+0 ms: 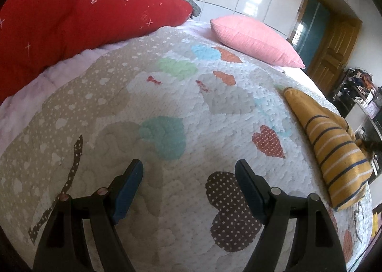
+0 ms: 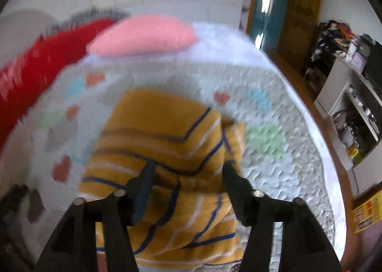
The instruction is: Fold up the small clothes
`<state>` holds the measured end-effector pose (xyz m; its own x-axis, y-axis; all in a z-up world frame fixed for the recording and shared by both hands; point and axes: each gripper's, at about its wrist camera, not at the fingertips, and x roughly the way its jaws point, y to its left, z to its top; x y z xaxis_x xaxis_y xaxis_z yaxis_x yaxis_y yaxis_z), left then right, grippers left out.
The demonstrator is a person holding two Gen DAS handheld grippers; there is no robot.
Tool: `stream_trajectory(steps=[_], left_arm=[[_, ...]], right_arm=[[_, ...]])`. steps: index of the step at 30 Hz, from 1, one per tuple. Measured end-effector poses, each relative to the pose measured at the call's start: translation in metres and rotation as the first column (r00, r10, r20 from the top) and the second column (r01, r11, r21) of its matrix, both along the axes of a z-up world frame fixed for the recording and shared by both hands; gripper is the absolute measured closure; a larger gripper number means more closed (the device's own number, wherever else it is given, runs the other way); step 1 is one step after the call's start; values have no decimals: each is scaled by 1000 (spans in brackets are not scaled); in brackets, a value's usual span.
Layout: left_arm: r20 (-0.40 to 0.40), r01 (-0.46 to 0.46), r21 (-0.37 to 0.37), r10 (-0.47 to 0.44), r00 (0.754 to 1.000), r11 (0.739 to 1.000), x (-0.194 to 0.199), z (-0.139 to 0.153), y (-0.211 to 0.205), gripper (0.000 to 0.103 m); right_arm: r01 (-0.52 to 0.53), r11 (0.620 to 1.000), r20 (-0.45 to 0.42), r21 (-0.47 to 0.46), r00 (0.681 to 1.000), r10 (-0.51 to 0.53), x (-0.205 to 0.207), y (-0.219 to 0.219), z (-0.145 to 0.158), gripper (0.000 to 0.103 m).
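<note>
Striped yellow garment (image 2: 167, 152) lies on the bed quilt (image 1: 167, 104), already partly folded, it seems. Right tongs (image 2: 188, 176) hang wide above it — left tongs (image 1: 188, 176) wide too, well apart. Next: grip one edge.

The quilt (image 1: 152, 95) on the bed lies bare ahead of the left gripper (image 1: 188, 174), whose fingers stand wide apart, so there is free room to pass forward. On the far left a red cushion (image 1: 78, 16) blocks the way, and a pink pillow (image 1: 257, 40) lies at the far end. The striped garment (image 1: 334, 143) lies near the right edge. In the blurred right wrist view this garment fills the space under the right gripper (image 2: 188, 169), and shelves (image 2: 353, 114) stand beside the bed.
</note>
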<state>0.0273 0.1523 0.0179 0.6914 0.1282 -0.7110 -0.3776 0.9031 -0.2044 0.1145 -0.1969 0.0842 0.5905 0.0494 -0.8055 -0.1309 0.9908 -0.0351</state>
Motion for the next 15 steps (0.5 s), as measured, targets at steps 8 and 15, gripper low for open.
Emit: stream_trajectory(steps=[8,15], left_arm=[[2,27,16,-27,1000,1000,-1,2,-7,25],[73,327,-204,-319,945,923,27,20,-48,17]], right_arm=[[129,991,-156,-28,979,-131,-32,-76,-54,102],[200,939,-43,281,980,-196,-40,-138,-18,58]])
